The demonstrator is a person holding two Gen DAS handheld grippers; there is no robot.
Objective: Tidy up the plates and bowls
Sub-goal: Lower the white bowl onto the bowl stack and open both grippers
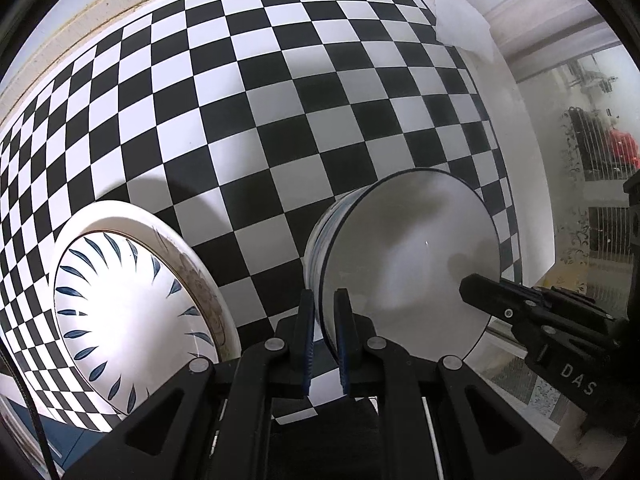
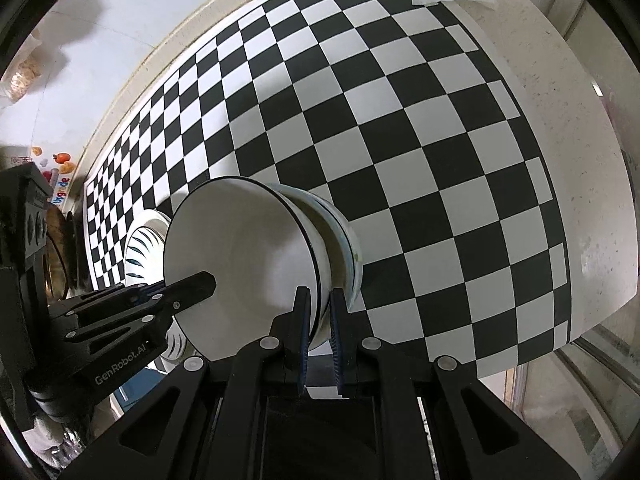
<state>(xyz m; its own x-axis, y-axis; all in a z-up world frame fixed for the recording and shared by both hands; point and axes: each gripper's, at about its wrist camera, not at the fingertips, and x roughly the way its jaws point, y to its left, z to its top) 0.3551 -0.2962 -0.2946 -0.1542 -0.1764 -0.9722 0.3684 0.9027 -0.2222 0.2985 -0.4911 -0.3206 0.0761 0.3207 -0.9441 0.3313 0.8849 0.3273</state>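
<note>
Pinching the bowl (image 1: 412,264) rim from opposite sides, my left gripper (image 1: 324,332) and right gripper (image 2: 319,320) both have jaws pressed on it. It sits nested on the stack (image 2: 340,240), dead ahead; the plate (image 1: 132,316) lies left, beyond.

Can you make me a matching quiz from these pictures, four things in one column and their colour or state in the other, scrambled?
Things:
1. black-rimmed bowl
2. leaf-pattern plate
3. tablecloth
4. tissue

Descriptions:
A. black and white checks
B. crumpled white, at the cloth's far corner
C. rim pinched by both grippers
D. blue strokes around a white centre

Pairs: 1-C, 2-D, 3-A, 4-B
</note>
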